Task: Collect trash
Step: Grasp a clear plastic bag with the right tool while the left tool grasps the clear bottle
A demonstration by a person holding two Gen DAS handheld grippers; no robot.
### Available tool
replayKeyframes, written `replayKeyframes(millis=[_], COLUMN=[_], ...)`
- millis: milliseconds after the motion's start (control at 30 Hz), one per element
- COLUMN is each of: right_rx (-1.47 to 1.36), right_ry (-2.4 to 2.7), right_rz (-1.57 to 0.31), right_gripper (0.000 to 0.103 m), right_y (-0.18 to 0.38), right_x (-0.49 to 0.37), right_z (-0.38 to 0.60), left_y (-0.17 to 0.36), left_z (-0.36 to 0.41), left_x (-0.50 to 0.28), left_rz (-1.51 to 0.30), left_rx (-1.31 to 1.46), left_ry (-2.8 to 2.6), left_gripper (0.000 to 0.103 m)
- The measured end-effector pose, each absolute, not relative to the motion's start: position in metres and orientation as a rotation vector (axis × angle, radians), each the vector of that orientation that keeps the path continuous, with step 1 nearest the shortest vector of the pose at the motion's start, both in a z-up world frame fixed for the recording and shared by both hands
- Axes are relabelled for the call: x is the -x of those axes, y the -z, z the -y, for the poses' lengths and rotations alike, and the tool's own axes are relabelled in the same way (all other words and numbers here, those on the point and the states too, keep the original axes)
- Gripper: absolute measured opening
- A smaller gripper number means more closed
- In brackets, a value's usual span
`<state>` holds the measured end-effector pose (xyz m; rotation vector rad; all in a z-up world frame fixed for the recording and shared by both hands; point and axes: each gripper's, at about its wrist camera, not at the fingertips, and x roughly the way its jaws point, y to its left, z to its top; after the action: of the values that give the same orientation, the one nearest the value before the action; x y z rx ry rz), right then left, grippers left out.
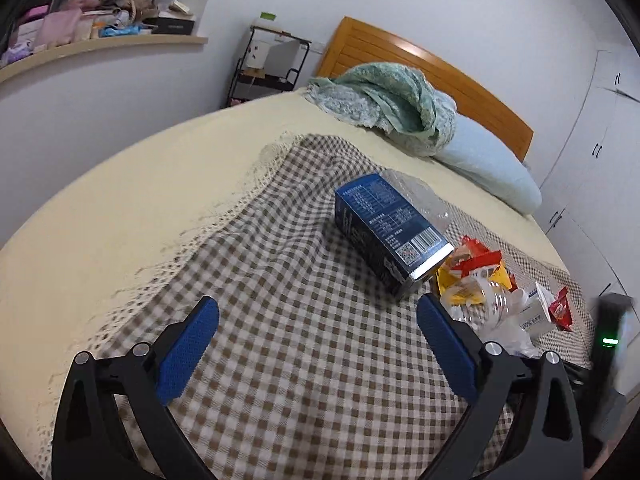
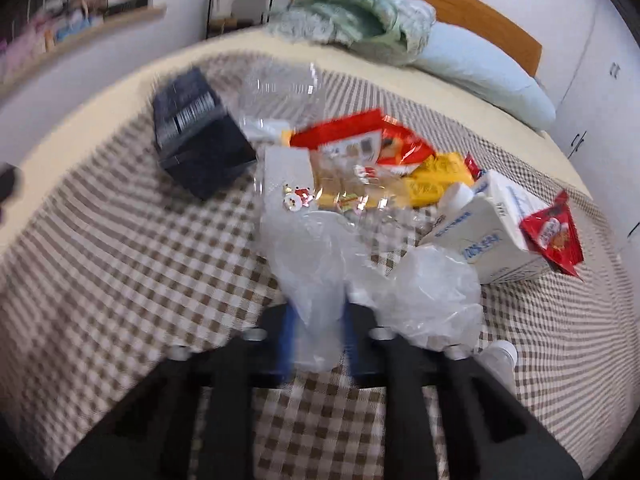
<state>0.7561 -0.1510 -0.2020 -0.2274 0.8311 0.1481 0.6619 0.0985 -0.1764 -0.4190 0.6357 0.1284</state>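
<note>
Trash lies on a brown checked cloth [image 1: 288, 352] on the bed. A dark blue carton [image 1: 390, 226] lies on its side ahead of my left gripper [image 1: 318, 322], which is open and empty, hovering over the cloth. Right of it are red and yellow snack wrappers [image 1: 476, 268] and clear plastic [image 1: 500, 320]. In the right wrist view, my right gripper [image 2: 318, 328] is shut on a clear plastic bag [image 2: 316, 276]. Beyond it lie the wrappers [image 2: 376, 152], a white milk carton [image 2: 492, 228], a small red packet [image 2: 554, 232] and the blue carton [image 2: 200, 140].
A green blanket [image 1: 392, 100] and a pale pillow [image 1: 488, 164] lie by the wooden headboard [image 1: 432, 64]. A cluttered shelf [image 1: 100, 40] and a black rack [image 1: 268, 68] stand by the far wall. White wardrobes [image 1: 600, 160] are on the right.
</note>
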Motion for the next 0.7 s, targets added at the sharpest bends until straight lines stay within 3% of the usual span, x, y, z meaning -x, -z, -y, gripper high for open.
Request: replayKeyframes(millis=[133, 333, 400, 467, 700], right_rx=[0.045, -0.1, -0.133, -0.162, -0.205], right_ry=[-0.068, 0.035, 0.04, 0.033, -0.012], right_rz=[-0.673, -0.599, -0.592, -0.592, -0.631], right_gripper=[0.006, 0.005, 0.005, 0.005, 0.006], right_y=[0.162, 0.144, 0.141, 0.14, 0.154], right_x=[-0.716, -0.683, -0.681, -0.681, -0.684], right_z=[0.208, 0.277, 0.29, 0.296, 0.308], left_y=[0.17, 0.17, 0.169, 0.167, 0.199], left_z=[-0.072, -0.026, -0.011, 0.003, 0.041], left_x=[-0.679, -0.714, -0.727, -0.739, -0.78], left_rz=[-0.636, -0.68, -0.687, -0.67, -0.802], left_rx=[0.383, 0.446, 0.479, 0.483, 0.482], left_ry=[-0.067, 0.135, 0.196, 0.224, 0.236], left_gripper=[0.096, 0.095, 0.088, 0.086, 0.059])
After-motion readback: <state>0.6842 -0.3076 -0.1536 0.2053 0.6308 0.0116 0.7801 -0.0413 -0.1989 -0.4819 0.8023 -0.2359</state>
